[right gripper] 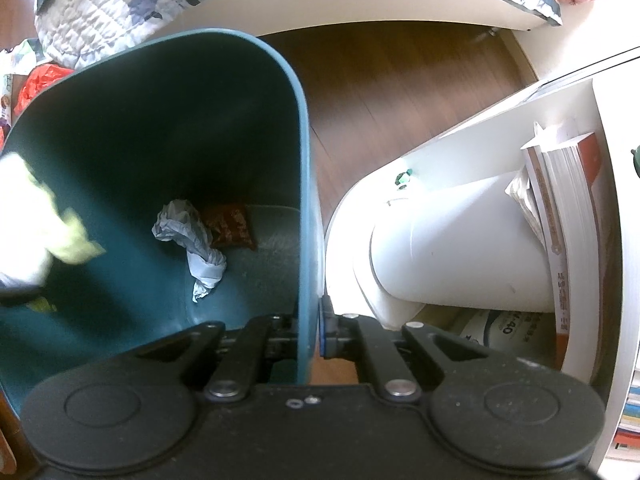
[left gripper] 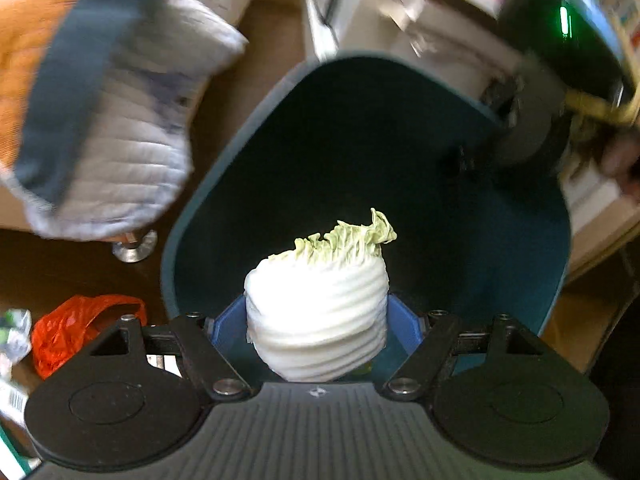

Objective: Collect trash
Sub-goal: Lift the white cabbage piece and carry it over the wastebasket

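A white and pale-green cabbage chunk sits between the blue pads of my left gripper, which is shut on it above the mouth of the dark teal trash bin. In the right wrist view the same cabbage chunk shows blurred at the left, over the bin's opening. My right gripper is shut on the teal bin's rim, one finger inside the wall and one outside. At the bin's bottom lie a crumpled white paper and a brown packet.
A red plastic bag and other scraps lie on the dark wooden floor left of the bin. A quilted blanket hangs off a bed nearby. A white shelf unit with books stands right of the bin.
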A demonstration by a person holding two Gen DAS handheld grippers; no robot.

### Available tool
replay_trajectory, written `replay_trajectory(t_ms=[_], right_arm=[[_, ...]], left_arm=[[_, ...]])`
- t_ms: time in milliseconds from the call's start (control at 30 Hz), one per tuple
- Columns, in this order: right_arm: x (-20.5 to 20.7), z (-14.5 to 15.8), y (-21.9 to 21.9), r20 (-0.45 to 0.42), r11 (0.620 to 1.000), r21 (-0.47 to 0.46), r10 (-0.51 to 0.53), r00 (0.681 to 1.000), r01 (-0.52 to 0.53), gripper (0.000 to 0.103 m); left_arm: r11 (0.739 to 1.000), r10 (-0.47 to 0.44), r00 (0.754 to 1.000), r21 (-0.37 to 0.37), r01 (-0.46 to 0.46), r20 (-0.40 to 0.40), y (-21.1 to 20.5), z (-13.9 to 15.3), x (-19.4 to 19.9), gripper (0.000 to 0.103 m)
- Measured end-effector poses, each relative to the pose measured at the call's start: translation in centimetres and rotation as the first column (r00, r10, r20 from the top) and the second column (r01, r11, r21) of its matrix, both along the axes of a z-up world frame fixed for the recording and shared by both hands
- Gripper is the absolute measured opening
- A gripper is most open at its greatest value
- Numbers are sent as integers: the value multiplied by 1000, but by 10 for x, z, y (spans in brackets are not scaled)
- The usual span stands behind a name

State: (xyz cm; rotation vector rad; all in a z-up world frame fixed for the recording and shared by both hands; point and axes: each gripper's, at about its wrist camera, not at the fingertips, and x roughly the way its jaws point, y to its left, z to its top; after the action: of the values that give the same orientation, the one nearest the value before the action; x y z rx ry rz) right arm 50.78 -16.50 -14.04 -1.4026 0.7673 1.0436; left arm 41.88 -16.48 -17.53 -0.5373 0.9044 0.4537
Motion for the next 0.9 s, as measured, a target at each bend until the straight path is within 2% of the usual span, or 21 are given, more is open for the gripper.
replay_trajectory(t_ms=[167,300,467,567,667,900], right_arm=[[1,2,0,-8,1000,0,8,1000,-8,4],[1,2,-2,-12,1000,-1,11,1000,-11,4],[2,4,-1,-19,1000,-2,10,1000,-10,5],[3,5,-1,-23,1000,-1,10,1000,-10,5],[5,5,0,-26,1000,0,6,1000,-6,5],[8,6,1,-33,1000,4,-9,999,9,5]], left_arm=[[999,-20,997,38,23,-79,-7,-18,34,76],[999,-44,990,15,47,-136,-7,-33,51,77],[994,-105,980,-29,101,-167,-5,-48,66,80],[991,-134,973,-11,134,-188,-10,-52,69,81],[988,-150,971,7,154,-187,-18,-51,71,81],[996,-89,987,6,91,-135,-14,-41,60,81]])
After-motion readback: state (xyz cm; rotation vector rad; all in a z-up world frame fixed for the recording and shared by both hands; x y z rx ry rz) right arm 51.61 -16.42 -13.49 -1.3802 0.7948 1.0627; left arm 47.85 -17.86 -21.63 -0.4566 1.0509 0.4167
